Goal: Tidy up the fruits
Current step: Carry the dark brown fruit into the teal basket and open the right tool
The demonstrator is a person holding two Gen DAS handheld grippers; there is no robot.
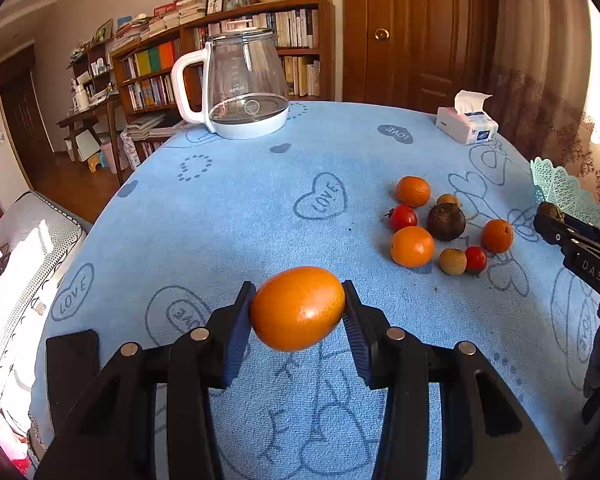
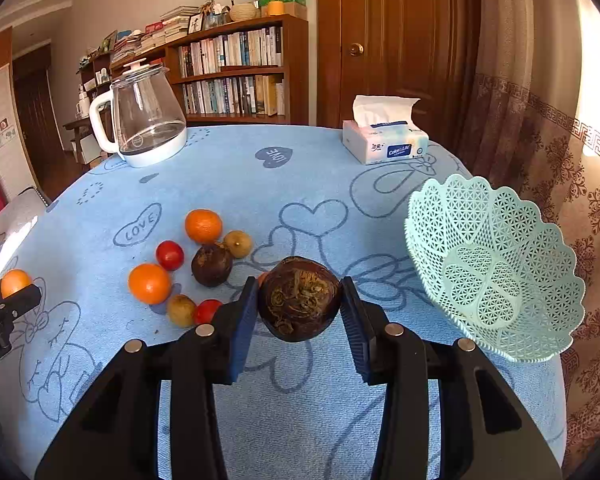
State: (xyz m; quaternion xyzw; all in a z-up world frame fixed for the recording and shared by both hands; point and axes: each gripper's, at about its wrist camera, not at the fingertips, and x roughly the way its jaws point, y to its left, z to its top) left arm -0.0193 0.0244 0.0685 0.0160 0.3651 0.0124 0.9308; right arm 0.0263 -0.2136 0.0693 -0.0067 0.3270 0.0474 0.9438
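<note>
Here, both claws are already loaded. The left claw (image 1: 298, 308) is closed on an oval orange fruit (image 1: 298, 308), its pads pressing the two ends, and it carries the fruit above the surface (image 1: 236, 208), well apart from the basket (image 2: 496, 268). The right claw (image 2: 299, 300) is clamped on a dark brown round fruit (image 2: 299, 300), held by its sides, just beside the basket's near rim. I think each fruit is held across its widest part so that it does not roll out on the way.

The basket is light green and empty, tilted toward the camera at the edge of the surface. The pile of loose fruits (image 2: 196, 268), oranges, small red ones and brownish ones, lies on the cloth near the basket, on the side toward the glass kettle (image 2: 144, 120).

Both claws point forward and slanted down to the surface. The right one seems ready to go over the basket first.
</note>
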